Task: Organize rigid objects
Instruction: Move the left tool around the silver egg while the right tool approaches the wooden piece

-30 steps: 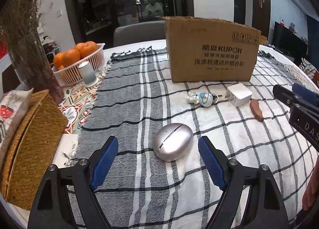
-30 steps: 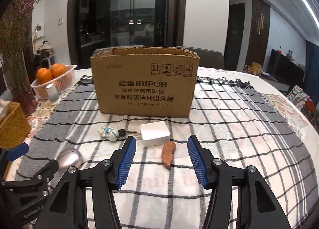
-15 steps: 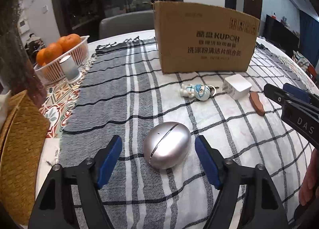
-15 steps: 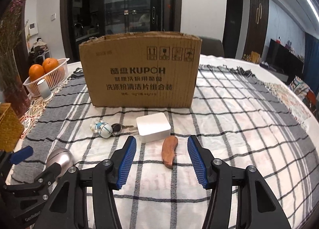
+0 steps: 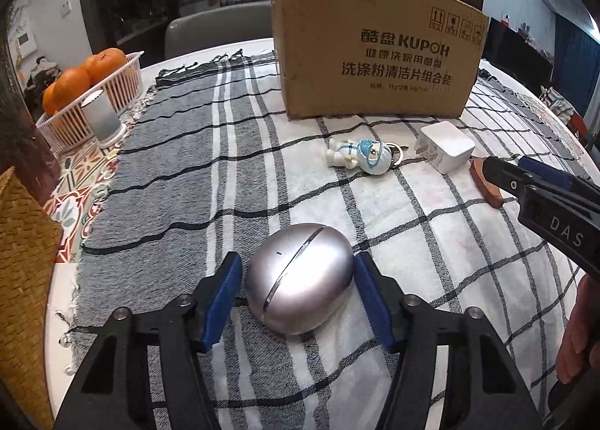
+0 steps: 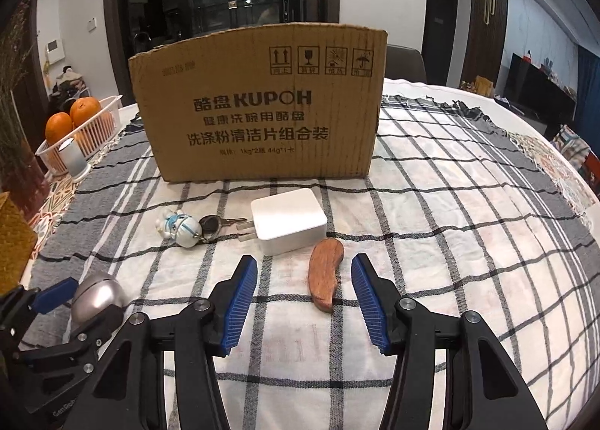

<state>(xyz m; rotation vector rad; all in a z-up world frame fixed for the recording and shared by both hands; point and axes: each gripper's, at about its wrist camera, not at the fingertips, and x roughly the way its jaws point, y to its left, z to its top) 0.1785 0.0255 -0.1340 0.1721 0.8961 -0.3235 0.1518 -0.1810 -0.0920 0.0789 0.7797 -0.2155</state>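
A silver egg-shaped case [image 5: 300,280] lies on the checked cloth between the fingers of my left gripper [image 5: 297,261]. Its jaws are closing; the right pad is at the shell and a thin gap shows at the left pad. My right gripper [image 6: 304,261] straddles a small brown wooden piece [image 6: 325,280], which lies nearer the right finger and is untouched, and its jaws are closing slightly. Just beyond lie a white charger plug [image 6: 287,220] and a small figure keychain [image 6: 180,229] with a key. A cardboard box [image 6: 262,111] stands upright behind them.
A white basket [image 5: 123,81] of oranges and a white cylinder [image 5: 101,115] sit at the far left. A woven wicker box [image 5: 22,261] stands at the near left edge. A person's hand [image 5: 577,336] shows at the right edge. Chairs stand behind the table.
Both grippers came down and forward. The left jaws narrowed around the silver case, which now sits between the pads. The wooden piece now lies between the right fingers.
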